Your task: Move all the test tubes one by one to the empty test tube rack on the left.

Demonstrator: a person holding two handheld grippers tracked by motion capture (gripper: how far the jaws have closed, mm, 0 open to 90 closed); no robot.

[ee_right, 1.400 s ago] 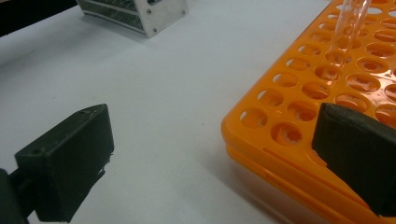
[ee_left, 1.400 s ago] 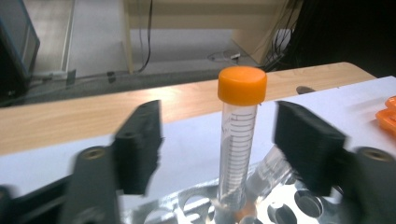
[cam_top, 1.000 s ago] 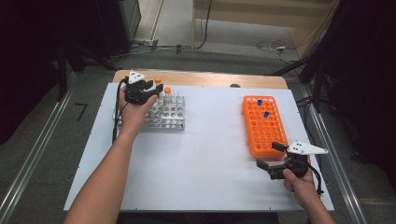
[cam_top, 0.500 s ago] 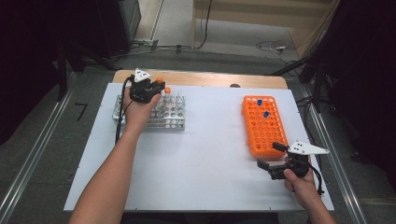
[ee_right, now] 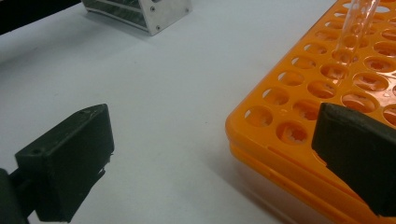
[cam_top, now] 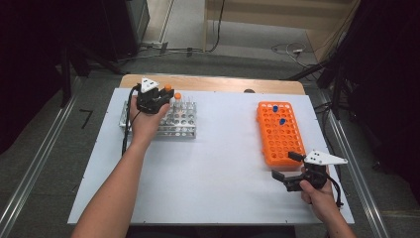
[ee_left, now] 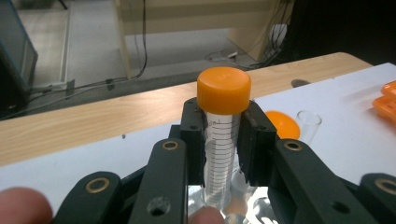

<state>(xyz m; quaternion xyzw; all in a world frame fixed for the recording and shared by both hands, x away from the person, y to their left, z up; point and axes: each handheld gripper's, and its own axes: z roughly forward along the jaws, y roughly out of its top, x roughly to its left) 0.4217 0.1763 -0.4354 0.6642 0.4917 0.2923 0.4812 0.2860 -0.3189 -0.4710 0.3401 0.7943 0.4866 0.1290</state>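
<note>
My left gripper [cam_top: 166, 96] hangs over the back of the metal tube rack [cam_top: 181, 126], shut on a clear graduated tube with an orange cap [ee_left: 223, 140]. The pads [ee_left: 194, 135] press on the tube just under its cap, and the tube stands upright with its lower end at the rack. Its cap [cam_top: 168, 88] peeks out beside my hand. My right gripper [cam_top: 286, 166] rests open by the near left corner of the orange rack [cam_top: 280, 139], with nothing between its fingers. In the right gripper view, that gripper [ee_right: 212, 154] has one jaw over the orange rack [ee_right: 299, 107].
Another orange-capped tube [cam_top: 177, 96] and an uncapped clear tube [ee_left: 309, 122] stand in the metal rack. Two blue-capped tubes [cam_top: 275, 107] sit at the far end of the orange rack. A white sheet [cam_top: 223, 173] covers the table.
The left hand has shifted only slightly over the metal rack. The right hand has kept still.
</note>
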